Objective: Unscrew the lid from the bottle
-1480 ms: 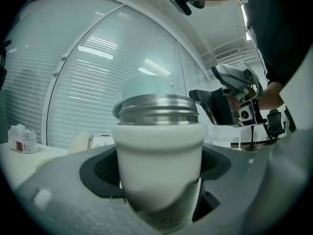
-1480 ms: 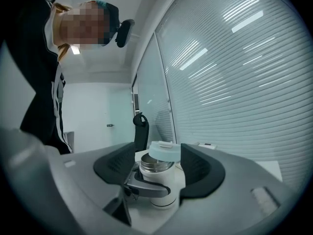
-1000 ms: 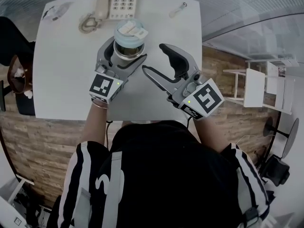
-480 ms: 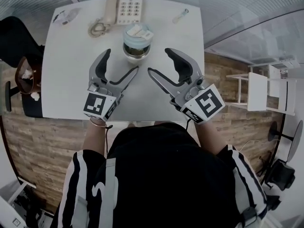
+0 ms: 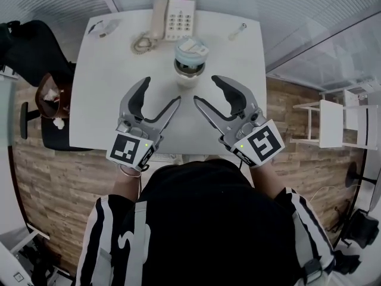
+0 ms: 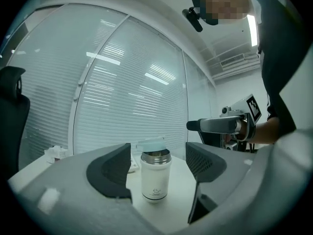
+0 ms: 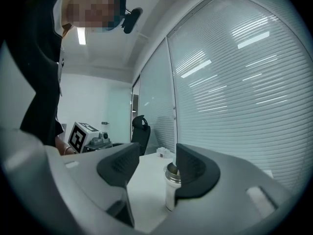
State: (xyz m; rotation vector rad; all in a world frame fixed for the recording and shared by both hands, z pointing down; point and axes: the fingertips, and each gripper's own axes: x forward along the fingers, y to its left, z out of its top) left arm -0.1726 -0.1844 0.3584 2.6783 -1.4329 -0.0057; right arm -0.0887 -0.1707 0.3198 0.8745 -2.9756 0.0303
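A white bottle stands upright on the white table with its steel mouth uncovered. A pale blue lid sits tilted at the far edge of that mouth. My left gripper hovers just left of and nearer than the bottle, its jaws closing with nothing between them. My right gripper mirrors it on the near right, jaws also closing on nothing. Through the left gripper the bottle shows beyond the pads. The right gripper has one jaw half hiding the bottle.
A white telephone with a coiled cord lies at the table's far side. A small clear object is at the far right, a crumpled wrapper at the far left. A black chair stands left of the table.
The left gripper, which stood around the bottle a second ago, has pulled back toward me. The right gripper also drew back a little. Both pairs of jaws have narrowed.
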